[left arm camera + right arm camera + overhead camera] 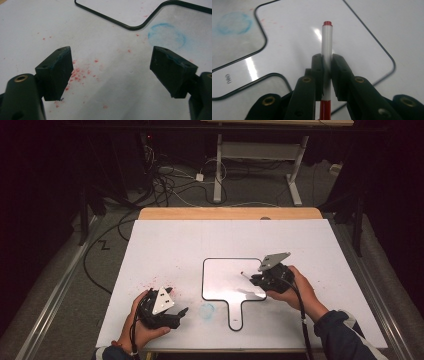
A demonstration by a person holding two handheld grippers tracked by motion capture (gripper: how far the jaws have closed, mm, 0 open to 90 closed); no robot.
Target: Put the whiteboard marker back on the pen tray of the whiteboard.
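Table sheet [165, 245], white, flecked with red marker crumbs [77, 75] at left. Left gripper [176, 316] parked low near front-left edge, held in left hand [142, 327]; jaws wide apart in left gripper view, nothing between, pads [58, 71] stained bluish. Probably idle there, kept clear of the board while the other hand worked. Blue smudge ring [167, 35] just right of it on the sheet, beside the board's neck; likely wiped ink residue.

Paddle-shaped whiteboard [225, 280] lay flat mid-table, black-rimmed, handle [235, 317] pointing toward the person. Writing face looked blank apart from glare; small printed logo near the handle in right gripper view, too small to read firmly.

Right gripper [252, 279] over the board's right edge, held in right hand [292, 287]. Jaws together, clamped on a red-and-white whiteboard marker [327, 50]; barrel pinched mid-length between the pads, red end sticking out ahead over the board, red section trailing back between the fingers. Gripped that way presumably to bring one end down on the board. Could not tell whether that forward red end was cap or tip. Marker apart from the board surface, hovering above it.

No containers in view; nothing to list as contents.
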